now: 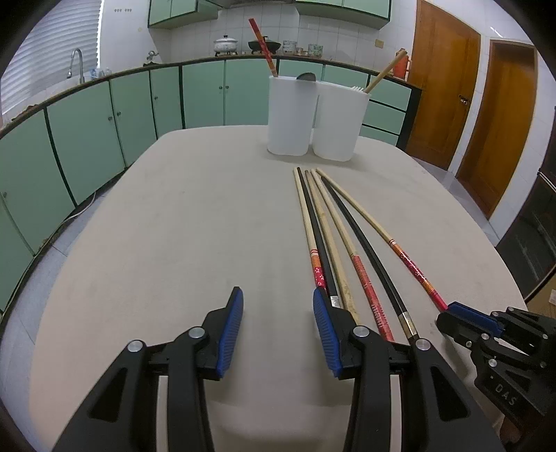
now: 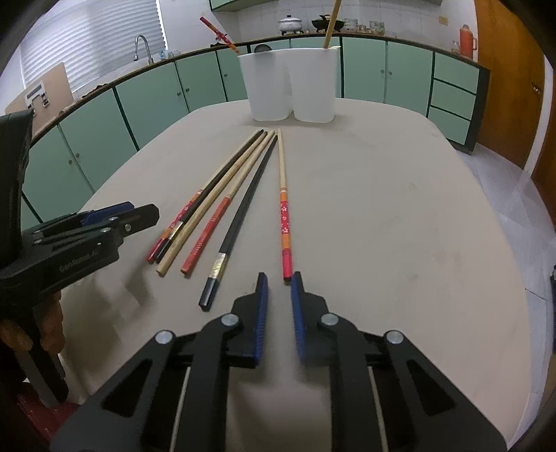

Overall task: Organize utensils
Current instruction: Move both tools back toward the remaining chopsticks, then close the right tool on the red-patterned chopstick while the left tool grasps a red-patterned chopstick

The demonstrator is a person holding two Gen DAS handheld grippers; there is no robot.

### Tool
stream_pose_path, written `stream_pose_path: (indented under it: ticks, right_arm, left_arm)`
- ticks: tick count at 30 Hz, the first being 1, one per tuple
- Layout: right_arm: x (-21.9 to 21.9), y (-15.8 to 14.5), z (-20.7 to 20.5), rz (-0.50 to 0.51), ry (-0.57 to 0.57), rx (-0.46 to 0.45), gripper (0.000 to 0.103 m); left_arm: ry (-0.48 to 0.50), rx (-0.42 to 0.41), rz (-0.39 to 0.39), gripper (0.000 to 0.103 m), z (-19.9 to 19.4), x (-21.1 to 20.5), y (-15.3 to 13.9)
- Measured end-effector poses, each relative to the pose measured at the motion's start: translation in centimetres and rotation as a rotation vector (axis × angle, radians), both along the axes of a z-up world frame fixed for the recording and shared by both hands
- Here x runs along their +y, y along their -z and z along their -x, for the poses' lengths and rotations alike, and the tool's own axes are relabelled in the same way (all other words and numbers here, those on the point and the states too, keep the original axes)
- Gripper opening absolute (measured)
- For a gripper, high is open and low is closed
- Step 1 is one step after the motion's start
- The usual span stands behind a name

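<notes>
— Where are the chopsticks?

— Six loose chopsticks [image 2: 222,205] lie fanned on the beige counter [image 2: 399,215], in the middle of the right wrist frame, tips toward two white holders [image 2: 290,87] at the top centre. The rightmost, a pale chopstick with a red flowered end [image 2: 284,208], lies a little apart from the other five.

— And the holders?

— They stand side by side, touching. A red chopstick [image 2: 217,33] leans out of the left one, a pale chopstick [image 2: 332,24] out of the right.

— The right hand-held gripper?

— The right hand-held gripper [image 2: 279,278] is at the lower centre, its blue pads set narrowly apart, with the red end of that rightmost chopstick just at the gap between the tips. Whether the pads touch it, I cannot tell.

— The left one?

— The left hand-held gripper [image 1: 277,299] sits wide apart and holds nothing, at the bottom of its own frame, left of the chopsticks. Green cabinets [image 1: 104,121] curve behind.
</notes>
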State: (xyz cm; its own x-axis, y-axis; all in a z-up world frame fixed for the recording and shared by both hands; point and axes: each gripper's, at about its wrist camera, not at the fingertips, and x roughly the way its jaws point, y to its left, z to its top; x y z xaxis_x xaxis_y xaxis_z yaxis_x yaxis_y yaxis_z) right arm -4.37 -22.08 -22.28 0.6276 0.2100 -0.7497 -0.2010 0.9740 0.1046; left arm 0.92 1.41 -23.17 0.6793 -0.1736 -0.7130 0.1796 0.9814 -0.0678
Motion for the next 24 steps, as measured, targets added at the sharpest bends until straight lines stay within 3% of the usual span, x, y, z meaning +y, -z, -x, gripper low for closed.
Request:
stream_pose_path:
  ticks: [10, 22, 24]
  right_arm:
    - [-0.2, 0.0, -0.6, -0.021, 0.022, -0.007, 0.009]
    - [-0.1, 0.3, -1.2, -0.012, 0.027, -0.018, 0.013]
    - [0.2, 0.3, -1.3, 0.012, 0.021, -0.028, 0.006]
  left_arm:
    - [-0.005, 0.001, 0.007, 0.042, 0.2, 0.2, 0.0]
    - [-0.014, -0.003, 0.008, 0.042, 0.5, 0.4, -0.1]
    - [-0.012, -0.004, 0.009, 0.042, 0.6, 0.4, -0.1]
